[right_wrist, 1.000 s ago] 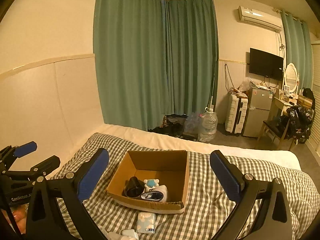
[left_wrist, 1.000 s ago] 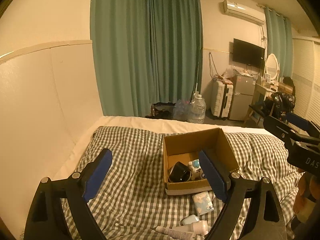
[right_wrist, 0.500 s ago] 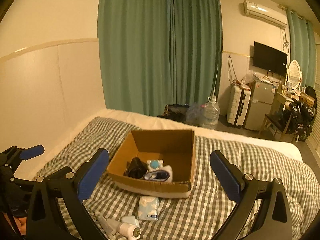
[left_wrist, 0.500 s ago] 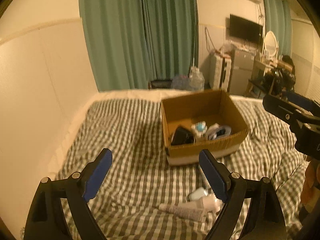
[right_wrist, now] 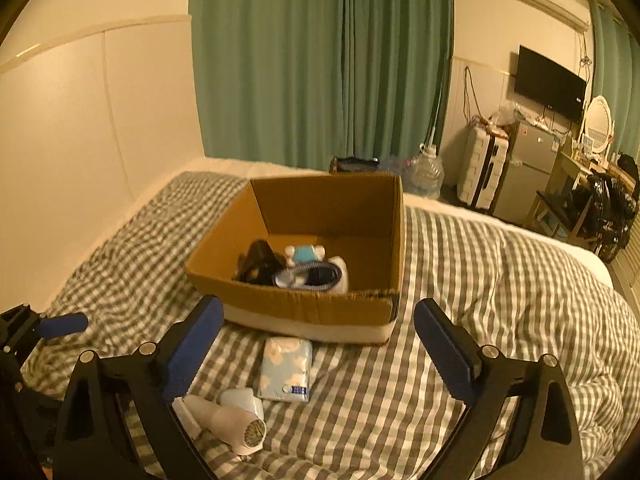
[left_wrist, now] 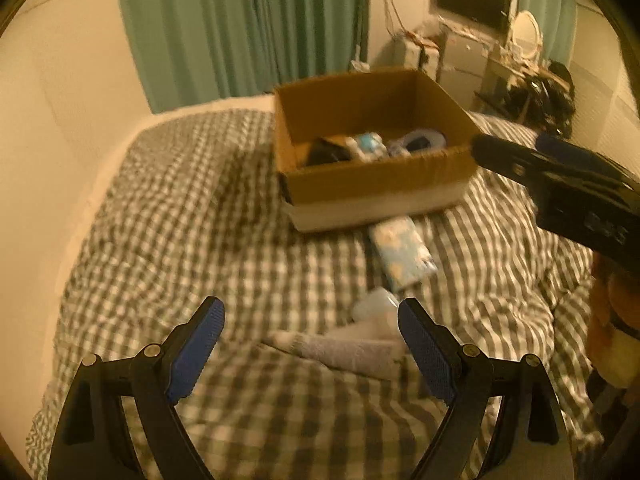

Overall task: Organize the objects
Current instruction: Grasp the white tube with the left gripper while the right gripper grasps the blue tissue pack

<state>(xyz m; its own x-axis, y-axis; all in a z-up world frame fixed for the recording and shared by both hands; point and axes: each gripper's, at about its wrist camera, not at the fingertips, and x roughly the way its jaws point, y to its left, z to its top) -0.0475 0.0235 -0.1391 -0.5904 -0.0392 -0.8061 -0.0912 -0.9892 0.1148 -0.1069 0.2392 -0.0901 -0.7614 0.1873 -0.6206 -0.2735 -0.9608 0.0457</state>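
Note:
A cardboard box (right_wrist: 280,308) (left_wrist: 380,188) stands on the checked bedspread and holds a black item (right_wrist: 256,266), a small blue-and-white toy (right_wrist: 304,254) and a blue-trimmed shoe (right_wrist: 312,278). In front of it lie a light-blue tissue pack (right_wrist: 286,368) (left_wrist: 402,256), a small white hair dryer (right_wrist: 232,420) and a tube (left_wrist: 344,350). My left gripper (left_wrist: 310,342) is open, low over the tube. My right gripper (right_wrist: 320,344) is open above the tissue pack; its body also shows in the left wrist view (left_wrist: 560,184).
The bed's checked cover (right_wrist: 500,300) stretches to the right, with a cream wall panel (right_wrist: 60,140) on the left. Beyond the bed are green curtains (right_wrist: 320,60), a water jug (right_wrist: 428,174), a suitcase (right_wrist: 482,168) and a small fridge (right_wrist: 524,168).
Both grippers have moved down and forward toward the items in front of the box. The left one tilted down over the tube. Both stayed open.

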